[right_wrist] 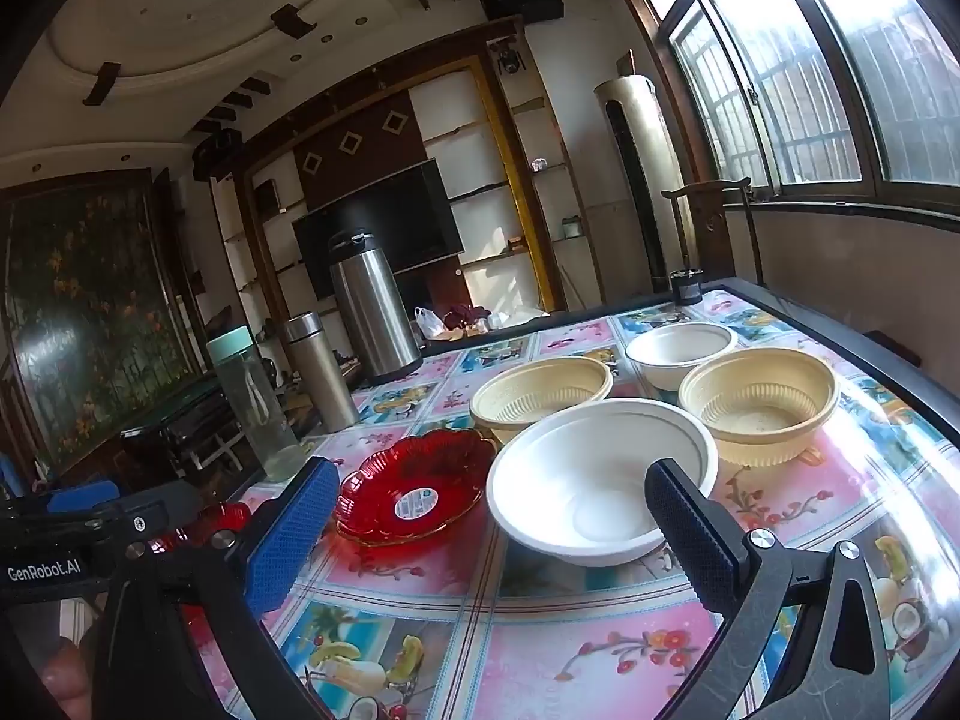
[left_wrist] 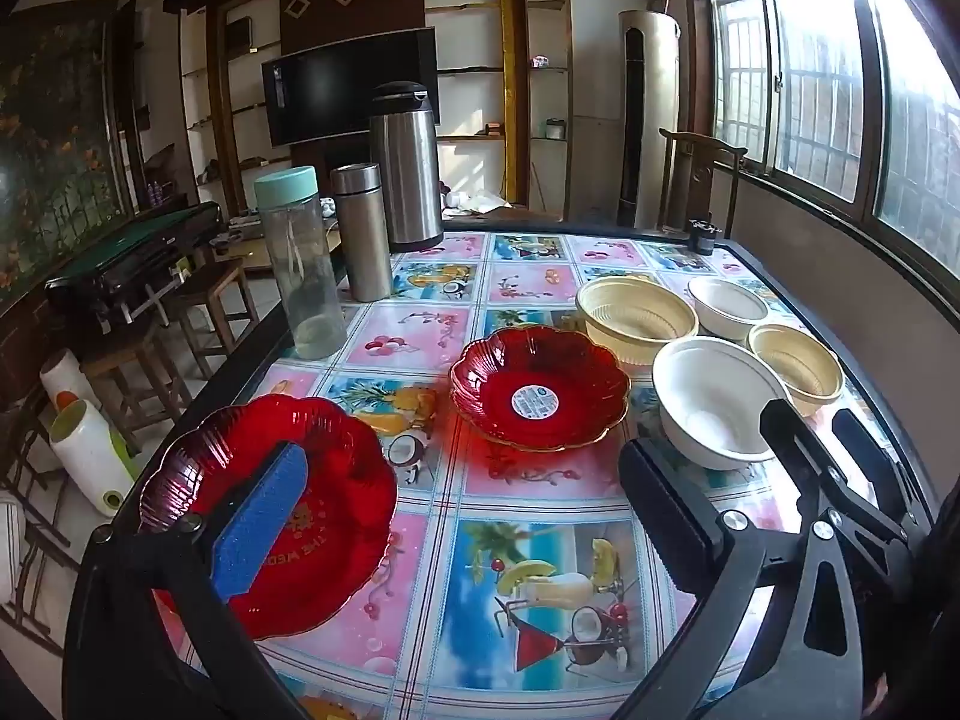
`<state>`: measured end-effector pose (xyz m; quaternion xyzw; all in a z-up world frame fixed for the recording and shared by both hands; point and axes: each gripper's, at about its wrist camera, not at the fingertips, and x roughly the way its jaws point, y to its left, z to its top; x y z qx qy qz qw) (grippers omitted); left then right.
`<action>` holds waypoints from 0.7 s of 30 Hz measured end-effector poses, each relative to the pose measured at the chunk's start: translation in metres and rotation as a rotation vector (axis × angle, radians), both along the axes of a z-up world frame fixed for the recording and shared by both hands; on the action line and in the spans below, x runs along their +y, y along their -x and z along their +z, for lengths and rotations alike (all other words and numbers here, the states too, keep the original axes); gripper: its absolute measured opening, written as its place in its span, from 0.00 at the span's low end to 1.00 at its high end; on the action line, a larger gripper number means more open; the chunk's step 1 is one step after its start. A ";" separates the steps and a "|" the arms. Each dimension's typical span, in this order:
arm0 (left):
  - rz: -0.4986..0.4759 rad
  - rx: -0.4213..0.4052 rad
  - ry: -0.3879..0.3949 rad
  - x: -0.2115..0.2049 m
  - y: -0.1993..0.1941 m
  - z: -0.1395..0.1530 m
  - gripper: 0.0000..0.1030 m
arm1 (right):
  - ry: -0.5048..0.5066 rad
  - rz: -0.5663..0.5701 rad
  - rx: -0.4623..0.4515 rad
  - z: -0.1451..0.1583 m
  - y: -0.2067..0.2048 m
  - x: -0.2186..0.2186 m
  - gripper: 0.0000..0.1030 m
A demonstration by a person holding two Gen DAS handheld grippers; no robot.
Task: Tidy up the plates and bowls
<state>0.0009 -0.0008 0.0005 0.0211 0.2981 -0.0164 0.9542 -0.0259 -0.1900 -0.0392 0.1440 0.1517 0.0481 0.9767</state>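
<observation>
Two red glass plates lie on the patterned table [left_wrist: 540,588]. One red plate [left_wrist: 336,480] sits under my left gripper's blue-padded finger; the other red plate [left_wrist: 540,390] [right_wrist: 414,486], with a sticker, is at the centre. Two white bowls [left_wrist: 714,402] [left_wrist: 729,306] and two cream bowls [left_wrist: 636,318] [left_wrist: 798,366] stand to the right. My left gripper [left_wrist: 465,456] is open and holds nothing. My right gripper [right_wrist: 492,471] is open above the table, and its right finger overlaps the near rim of the nearest white bowl [right_wrist: 600,480]. Cream bowls [right_wrist: 540,396] [right_wrist: 756,408] stand behind it.
A clear bottle with a mint lid [left_wrist: 300,264], a steel flask [left_wrist: 360,234] and a tall steel thermos [left_wrist: 408,168] stand at the table's far left. A small black object [left_wrist: 702,234] sits at the far corner. Stools and a chair flank the table.
</observation>
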 end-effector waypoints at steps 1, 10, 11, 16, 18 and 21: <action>0.010 0.000 0.048 0.012 0.001 -0.003 1.00 | 0.002 0.000 -0.001 0.000 0.001 0.000 1.00; 0.056 0.008 0.037 0.019 -0.003 -0.005 1.00 | 0.008 0.001 0.010 0.001 0.000 0.003 1.00; 0.059 0.008 0.037 0.020 -0.004 -0.006 1.00 | 0.007 0.002 0.010 -0.001 -0.002 0.001 1.00; 0.067 0.016 0.039 0.023 -0.005 -0.008 1.00 | 0.007 0.003 0.017 -0.006 -0.005 0.001 1.00; 0.070 0.017 0.039 0.024 -0.006 -0.009 1.00 | 0.009 0.004 0.019 -0.006 -0.006 0.000 1.00; 0.073 0.017 0.040 0.025 -0.006 -0.010 1.00 | 0.016 0.009 0.022 -0.004 -0.005 0.005 1.00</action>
